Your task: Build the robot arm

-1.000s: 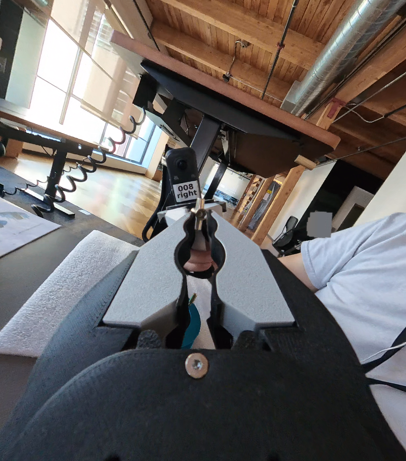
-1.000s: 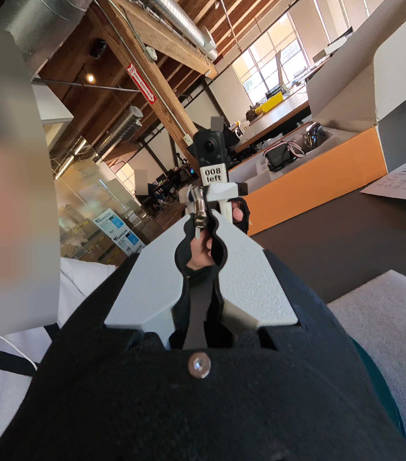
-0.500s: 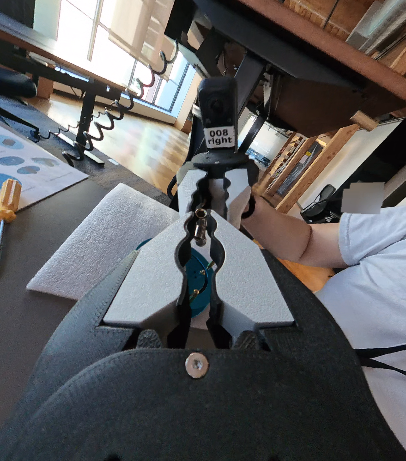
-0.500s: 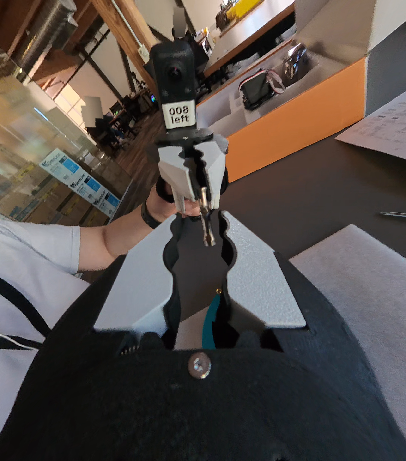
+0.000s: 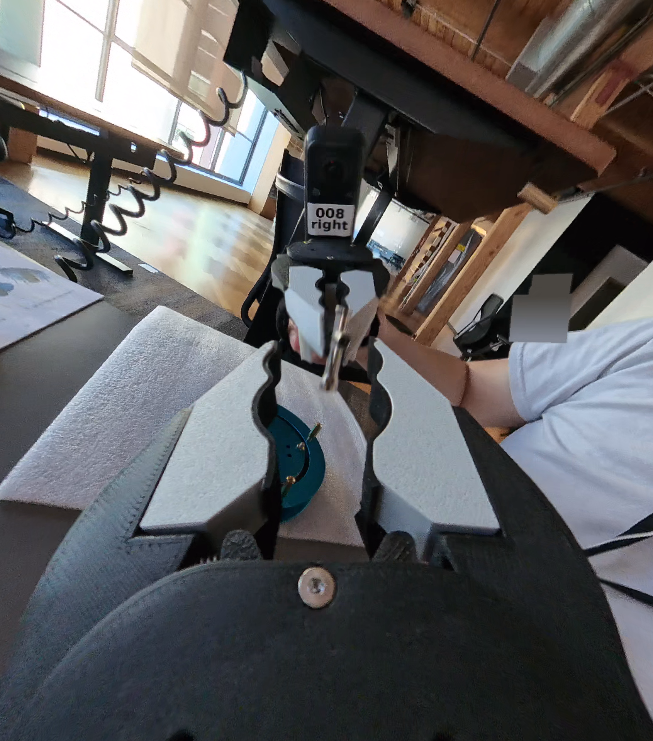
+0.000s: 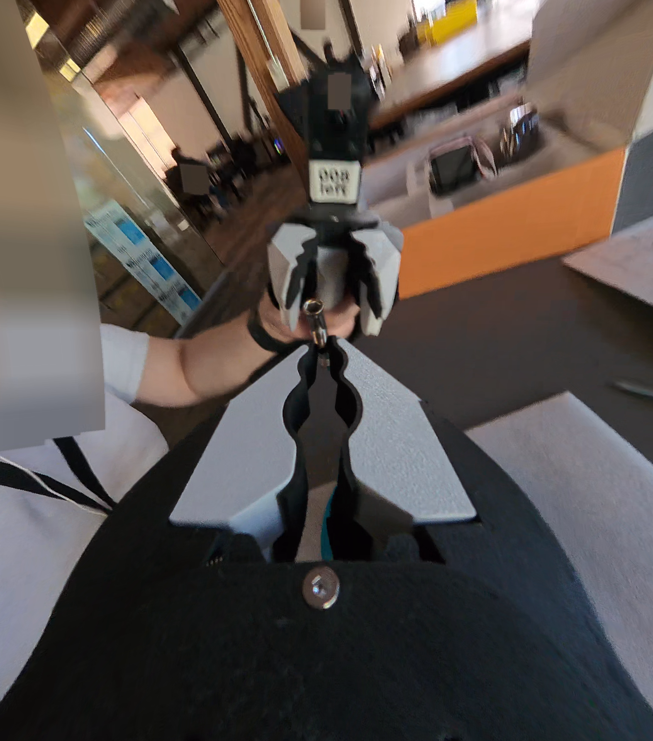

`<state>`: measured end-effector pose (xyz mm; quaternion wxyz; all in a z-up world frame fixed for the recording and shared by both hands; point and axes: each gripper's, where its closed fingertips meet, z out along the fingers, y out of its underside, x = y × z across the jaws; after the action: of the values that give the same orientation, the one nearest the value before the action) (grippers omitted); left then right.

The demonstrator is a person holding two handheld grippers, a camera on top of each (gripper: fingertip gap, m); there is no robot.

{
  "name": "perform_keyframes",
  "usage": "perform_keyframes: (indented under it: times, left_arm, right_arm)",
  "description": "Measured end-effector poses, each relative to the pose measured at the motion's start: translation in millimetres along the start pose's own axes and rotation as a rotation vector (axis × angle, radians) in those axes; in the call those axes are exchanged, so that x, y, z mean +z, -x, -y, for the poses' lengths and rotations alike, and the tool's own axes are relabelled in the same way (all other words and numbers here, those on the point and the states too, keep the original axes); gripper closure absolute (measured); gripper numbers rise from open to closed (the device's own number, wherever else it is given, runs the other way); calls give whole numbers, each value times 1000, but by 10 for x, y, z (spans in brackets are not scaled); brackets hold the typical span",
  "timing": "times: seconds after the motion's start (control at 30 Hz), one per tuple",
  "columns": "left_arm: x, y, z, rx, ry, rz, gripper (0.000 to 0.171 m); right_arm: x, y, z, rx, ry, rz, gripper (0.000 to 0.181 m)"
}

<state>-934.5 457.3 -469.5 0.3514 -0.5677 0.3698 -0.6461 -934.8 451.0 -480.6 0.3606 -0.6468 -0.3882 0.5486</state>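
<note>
left gripper (image 5: 322, 363) fingers apart, holding nothing, above teal disc (image 5: 296, 465) on foam sheet (image 5: 124, 401) | right gripper (image 6: 320, 351) fingers clamped on metal bit (image 6: 316, 322)

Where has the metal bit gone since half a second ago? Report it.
Yes. In the left wrist view, the metal bit has left the fingertips of the left gripper, now open, and sits beyond them, clamped by the right gripper.
</note>
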Motion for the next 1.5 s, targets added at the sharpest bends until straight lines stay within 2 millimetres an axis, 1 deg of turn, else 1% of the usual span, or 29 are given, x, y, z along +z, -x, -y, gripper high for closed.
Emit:
perform_keyframes:
  times: [0.07, 0.1, 0.17, 0.2, 0.27, 0.3, 0.33, 0.37, 0.43, 0.47, 0.53, 0.63, 0.7, 0.73, 0.8, 0.87, 0.9, 0.97, 1.03, 1.1, 1.13, 1.2, 1.27, 1.33, 1.4, 1.43, 1.47, 1.5]
  left_arm:
    - [60, -92, -62, 80, 46, -7, 128]
    - [114, -121, -112, 142, 74, 9, 131]
    - [195, -80, -227, 255, 137, 84, 144]
    - [216, -57, -267, 287, 158, 107, 150]
    - [242, -110, -294, 301, 162, 78, 166]
    - [249, -119, -297, 292, 158, 70, 161]
    - [251, -106, -293, 280, 154, 74, 153]
    - [253, -111, -293, 267, 152, 66, 149]
    - [262, -192, -272, 253, 135, 17, 145]
    - [260, -215, -251, 256, 121, 9, 146]
    - [246, -200, -250, 271, 124, 22, 163]
    - [234, -177, -294, 293, 165, 43, 163]
    - [233, -179, -340, 303, 199, 45, 163]
    - [234, -167, -371, 309, 221, 52, 163]
    - [241, -137, -437, 333, 264, 73, 163]
    - [260, -120, -502, 352, 302, 85, 163]
    - [270, -128, -524, 354, 313, 79, 163]
    - [285, -151, -544, 340, 319, 60, 163]
    - [288, -159, -555, 330, 322, 51, 163]
    - [286, -161, -549, 334, 320, 52, 163]
    - [285, -167, -550, 332, 321, 49, 163]
    - [287, -168, -555, 325, 322, 45, 163]
    - [288, -151, -561, 326, 326, 53, 163]
    - [285, -132, -569, 333, 331, 62, 163]
    - [275, -129, -532, 344, 311, 63, 163]
    - [258, -110, -505, 351, 299, 70, 163]
    - [224, -46, -493, 346, 297, 95, 162]
    - [172, 87, -497, 321, 307, 151, 155]
  right_arm:
    - [-77, 96, 123, -27, -111, 46, 177]
    - [-105, 133, 150, -30, -144, 66, 177]
    - [-138, 188, 175, -12, -189, 104, 177]
    - [-146, 183, 170, -2, -198, 103, 177]
    - [-144, 159, 119, -11, -187, 84, 177]
    - [-153, 171, 122, -16, -197, 89, 178]
    - [-160, 180, 114, -22, -196, 92, 177]
    - [-165, 192, 107, -31, -193, 95, 177]
    - [-167, 171, 102, -48, -194, 71, 177]
    - [-156, 164, 79, -53, -181, 67, 177]
    - [-130, 190, 48, -56, -169, 82, 178]
    - [-117, 177, 14, -61, -160, 77, 177]
    - [-117, 187, -39, -66, -105, 87, 176]
    - [-121, 185, -87, -81, -41, 78, 171]
    - [-132, 154, -203, -126, 142, 19, 158]
    - [-148, 120, -257, -234, 288, -54, 144]
    - [-153, 120, -265, -279, 345, -75, 144]
    - [-157, 145, -280, -324, 430, -82, 156]
    - [-162, 137, -261, -335, 457, -93, 167]
    - [-160, 160, -263, -308, 461, -69, 170]
    - [-155, 169, -264, -294, 459, -60, 170]
    - [-134, 172, -250, -297, 435, -59, 163]
    - [-132, 176, -284, -325, 446, -58, 175]
    - [-129, 167, -294, -339, 458, -73, 175]
    - [-125, 163, -262, -366, 453, -83, 175]
    - [-119, 146, -239, -388, 451, -93, 175]
    - [-128, 88, -233, -415, 472, -120, 175]
    - [-158, -10, -249, -454, 517, -157, 175]
